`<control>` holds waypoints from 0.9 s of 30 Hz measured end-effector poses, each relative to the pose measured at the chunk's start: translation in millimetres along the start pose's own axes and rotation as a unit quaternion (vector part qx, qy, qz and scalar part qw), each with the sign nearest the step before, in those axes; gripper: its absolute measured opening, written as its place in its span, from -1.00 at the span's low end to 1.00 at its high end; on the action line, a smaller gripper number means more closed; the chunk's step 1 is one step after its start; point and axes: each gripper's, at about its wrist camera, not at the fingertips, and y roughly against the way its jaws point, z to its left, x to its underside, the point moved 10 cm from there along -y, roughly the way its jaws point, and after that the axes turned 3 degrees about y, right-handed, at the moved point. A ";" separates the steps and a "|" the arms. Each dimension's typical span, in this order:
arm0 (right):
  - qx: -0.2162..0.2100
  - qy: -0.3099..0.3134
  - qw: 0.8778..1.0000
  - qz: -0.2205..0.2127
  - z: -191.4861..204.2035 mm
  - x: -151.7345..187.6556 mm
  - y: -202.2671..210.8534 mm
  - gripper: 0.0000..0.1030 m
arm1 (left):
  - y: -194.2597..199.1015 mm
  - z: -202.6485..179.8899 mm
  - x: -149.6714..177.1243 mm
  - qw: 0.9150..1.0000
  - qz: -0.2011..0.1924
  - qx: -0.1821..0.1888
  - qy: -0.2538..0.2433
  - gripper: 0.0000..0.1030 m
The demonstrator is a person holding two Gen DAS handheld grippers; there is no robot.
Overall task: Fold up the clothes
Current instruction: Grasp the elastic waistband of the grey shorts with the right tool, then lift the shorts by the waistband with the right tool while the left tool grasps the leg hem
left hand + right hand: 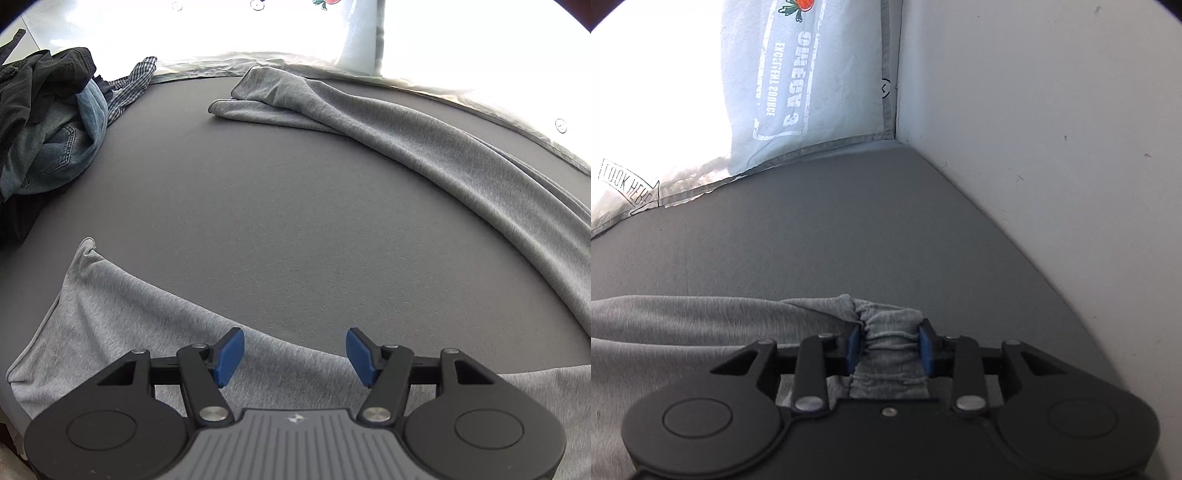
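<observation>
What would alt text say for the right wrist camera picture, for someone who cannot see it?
A black handheld gripper with blue pads pinches a bunched fold of light grey jersey garment, which trails off to the left across a dark grey mat. Beyond it, a pale blue printed cloth hangs in the corner beside a white wall.

open hand-held gripper [294,356] over grey garment [424,133]

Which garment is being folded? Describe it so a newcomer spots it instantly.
On the dark grey mat, skip the pile of denim and black clothes in the far-left corner. The grey garment sprawls alone across the mat, plain light heather knit, its bunched edge between the right gripper pads.
</observation>
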 end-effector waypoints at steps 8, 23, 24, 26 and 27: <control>-0.047 -0.036 0.997 -0.039 48.6 13.1 83.4 0.65 | 0.3 34.8 0.1 0.996 -0.008 0.036 0.075 0.22; -0.335 -0.504 0.788 0.114 241.0 114.0 151.8 0.69 | -5.3 148.0 -45.6 0.974 0.003 0.136 0.183 0.35; -0.342 -0.514 0.777 0.124 255.3 119.0 153.4 0.62 | -9.4 155.6 -50.0 0.972 0.006 0.141 0.186 0.35; -0.354 -0.523 0.762 0.144 293.1 129.2 157.6 0.46 | -18.4 168.3 -57.5 0.972 0.011 0.146 0.186 0.35; -0.354 -0.525 0.758 0.158 315.4 134.6 159.5 0.31 | -24.5 175.6 -61.7 0.972 0.015 0.145 0.184 0.35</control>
